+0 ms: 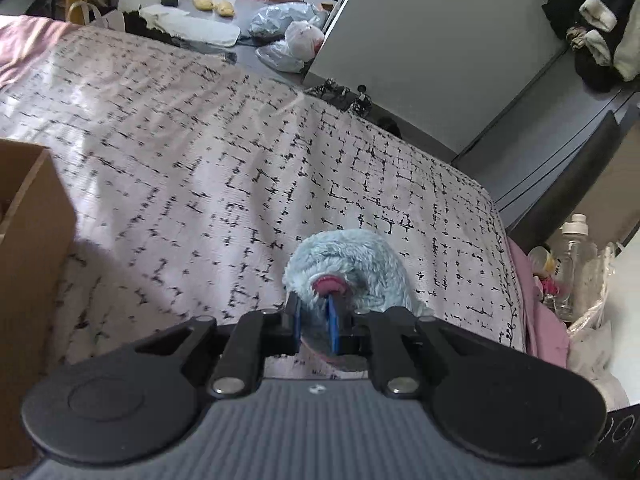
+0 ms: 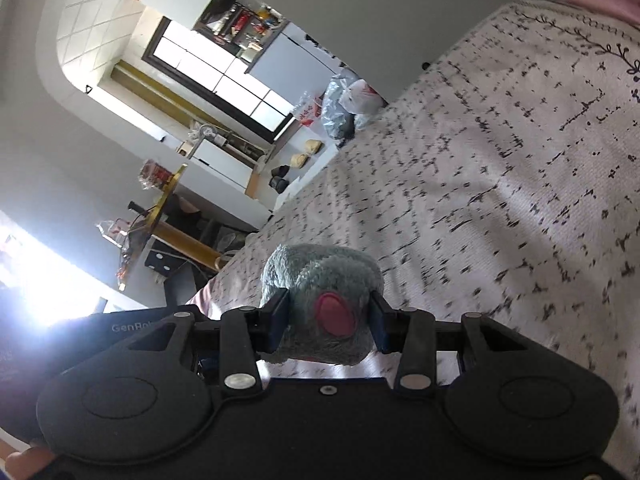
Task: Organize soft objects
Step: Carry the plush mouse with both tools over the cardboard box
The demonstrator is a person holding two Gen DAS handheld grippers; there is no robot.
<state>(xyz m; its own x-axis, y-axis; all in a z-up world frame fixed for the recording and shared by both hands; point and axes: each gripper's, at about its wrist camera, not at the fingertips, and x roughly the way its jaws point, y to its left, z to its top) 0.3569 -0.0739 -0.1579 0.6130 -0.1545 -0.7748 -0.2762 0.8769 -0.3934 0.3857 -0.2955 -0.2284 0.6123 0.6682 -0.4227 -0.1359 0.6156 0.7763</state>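
Observation:
In the left wrist view, a fluffy grey-blue plush toy (image 1: pixel 352 264) with a small pink patch is lifted just above the patterned bedspread (image 1: pixel 208 152). My left gripper (image 1: pixel 314 308) is shut on it, its blue pads squeezing the fur tightly. In the right wrist view, my right gripper (image 2: pixel 329 308) is shut on a rounded grey-blue plush part (image 2: pixel 320 272) with a pink oval patch, which fills the gap between the fingers. I cannot tell whether both grippers hold the same toy. The rest of the plush is hidden behind the grippers.
A cardboard box (image 1: pixel 28 240) stands on the bed at the left. A clear bottle (image 1: pixel 576 256) and clutter sit past the bed's right edge. Plastic bags (image 1: pixel 296 36) and slippers (image 1: pixel 212 4) lie on the floor beyond the bed. Part of a hand (image 2: pixel 24 460) shows at the lower left.

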